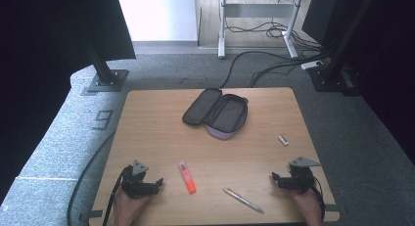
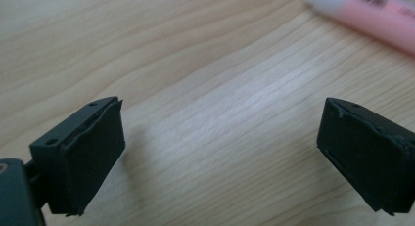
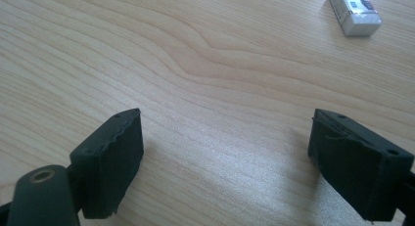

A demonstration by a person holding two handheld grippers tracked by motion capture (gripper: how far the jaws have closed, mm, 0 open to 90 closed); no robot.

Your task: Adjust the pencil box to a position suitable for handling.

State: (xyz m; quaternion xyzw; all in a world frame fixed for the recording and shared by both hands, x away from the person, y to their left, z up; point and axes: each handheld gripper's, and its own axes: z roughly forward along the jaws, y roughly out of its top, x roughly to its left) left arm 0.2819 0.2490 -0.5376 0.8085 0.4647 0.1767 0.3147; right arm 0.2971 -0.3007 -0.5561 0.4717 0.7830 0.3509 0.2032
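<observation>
Orange marker (image 1: 187, 177) lies flat on the counter (image 1: 156, 133) near the front edge, long axis running front to back, slightly slanted.

The left gripper (image 1: 157, 184) rests low just left of the marker, fingers (image 2: 80, 157) wide apart and holding nothing; the right gripper (image 1: 274, 178) sits at the front right, fingers (image 3: 110, 160) likewise spread. A pen (image 1: 243, 200) lies between the two grippers, an eraser (image 1: 283, 140) farther right, and an open pencil case (image 1: 217, 112) behind.

Even soft daylight, dark corners, blurred close-ups
</observation>
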